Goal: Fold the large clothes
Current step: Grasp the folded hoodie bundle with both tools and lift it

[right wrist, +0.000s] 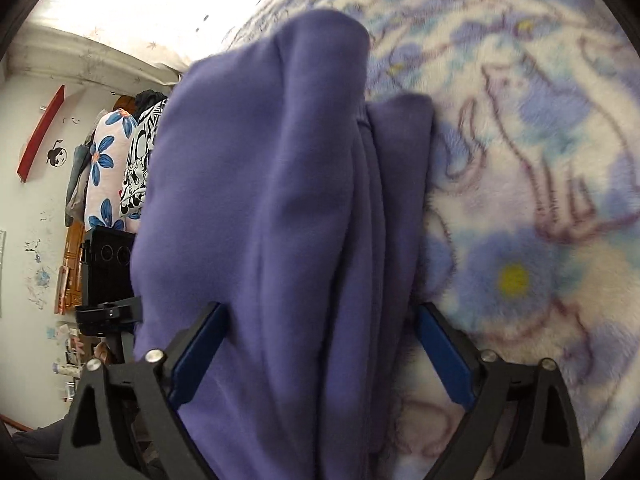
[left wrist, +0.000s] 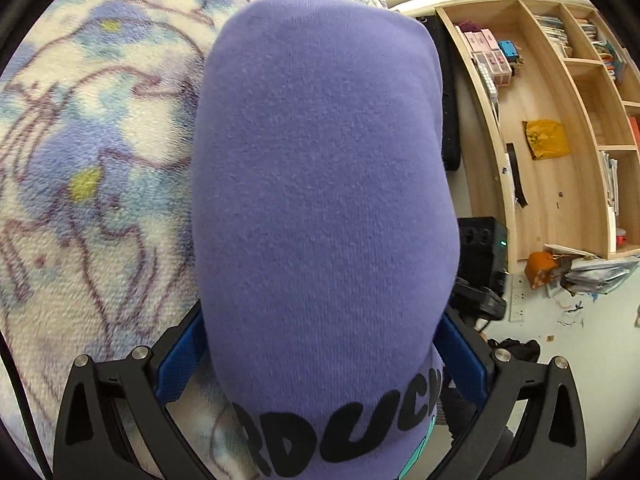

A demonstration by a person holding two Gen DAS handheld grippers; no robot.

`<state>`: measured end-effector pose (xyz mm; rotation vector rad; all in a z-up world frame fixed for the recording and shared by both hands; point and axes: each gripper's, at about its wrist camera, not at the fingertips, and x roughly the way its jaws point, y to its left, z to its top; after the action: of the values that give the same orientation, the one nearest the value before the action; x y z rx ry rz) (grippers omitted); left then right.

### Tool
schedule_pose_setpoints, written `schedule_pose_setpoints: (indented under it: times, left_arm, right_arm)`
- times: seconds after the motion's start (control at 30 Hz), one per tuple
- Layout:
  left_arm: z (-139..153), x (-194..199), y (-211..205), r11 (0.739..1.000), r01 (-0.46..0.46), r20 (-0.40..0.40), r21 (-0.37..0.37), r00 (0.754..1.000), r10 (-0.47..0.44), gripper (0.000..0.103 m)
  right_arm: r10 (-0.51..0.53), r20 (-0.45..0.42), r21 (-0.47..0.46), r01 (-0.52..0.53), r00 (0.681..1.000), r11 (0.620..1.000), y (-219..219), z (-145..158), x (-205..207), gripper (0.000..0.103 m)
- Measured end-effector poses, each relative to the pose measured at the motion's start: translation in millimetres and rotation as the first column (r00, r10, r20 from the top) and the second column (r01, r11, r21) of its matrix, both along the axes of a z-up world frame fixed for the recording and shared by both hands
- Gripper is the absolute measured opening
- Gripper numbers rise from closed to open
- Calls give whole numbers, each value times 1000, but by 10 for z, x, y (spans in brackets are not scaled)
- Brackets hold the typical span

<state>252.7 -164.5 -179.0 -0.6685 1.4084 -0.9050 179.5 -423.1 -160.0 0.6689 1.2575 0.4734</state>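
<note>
A purple sweatshirt (left wrist: 320,184) with black lettering near its lower edge fills the middle of the left wrist view. It lies between the blue fingers (left wrist: 180,360) of my left gripper (left wrist: 320,344), whose jaws stand wide apart around the cloth. In the right wrist view the same purple sweatshirt (right wrist: 260,220) hangs in folds between the blue fingers (right wrist: 444,360) of my right gripper (right wrist: 320,332), also wide apart. The fingertips are hidden by cloth in both views.
A fleece blanket with a blue and white flower print (left wrist: 92,168) covers the bed (right wrist: 520,200) under the garment. A wooden bookshelf (left wrist: 560,128) and black equipment (left wrist: 480,248) stand beside the bed. Hanging clothes (right wrist: 108,168) and a black box (right wrist: 108,264) are at the other side.
</note>
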Motion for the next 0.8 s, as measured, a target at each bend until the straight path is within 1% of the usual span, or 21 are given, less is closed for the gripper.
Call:
schedule_pose_setpoints:
  times: [0.13,0.2,0.27,0.3,0.33,0.4,0.53,0.57,0.6,0.63,0.7,0.73,0.8]
  left_arm:
    - [-9,42,-118,1000,20,8,-13,1000,-20,103]
    - [21,50,-163,1000,28,18,-5,999,-28,103]
    - [76,54,-214,999,36,35,8,999,-36,103]
    - [111,47,-270,999,40,45,20,998,-40,103]
    - [149,40,-327,998,46,62,38,997,-48,103]
    - [196,36,-421,996,55,76,77,995,-60,103]
    - [264,37,-556,991,43,81,125,995,-53,103]
    - [296,34,-602,989,33,87,143,995,-45,103]
    - [341,18,-658,985,15,98,169,995,-32,103]
    - [383,1,-709,982,2,111,190,994,-23,103]
    - [499,-68,-806,968,-31,165,250,986,-11,103]
    - [585,-115,-871,958,-48,205,282,979,-11,103]
    - [700,-172,-937,948,-64,254,313,967,-19,103]
  right_arm:
    - [7,-10,21,-7,1000,1000,3,-34,35,101]
    - [13,-5,26,-13,1000,1000,19,-9,32,102]
    - [49,17,60,-50,999,997,91,35,34,102]
    - [73,29,78,-75,997,994,124,48,22,101]
    - [90,41,64,-92,995,994,192,52,24,101]
    - [89,56,34,-91,994,995,267,20,52,101]
    - [61,74,41,-64,995,997,293,12,86,100]
    - [51,83,40,-54,995,998,298,21,74,97]
    - [38,96,42,-42,995,998,308,46,48,90]
    - [25,116,43,-31,993,999,333,83,5,86]
    - [2,150,25,-6,989,1000,375,167,-82,72]
    - [-9,159,17,6,987,1000,374,205,-113,69]
    - [-36,170,11,35,985,999,394,281,-179,61]
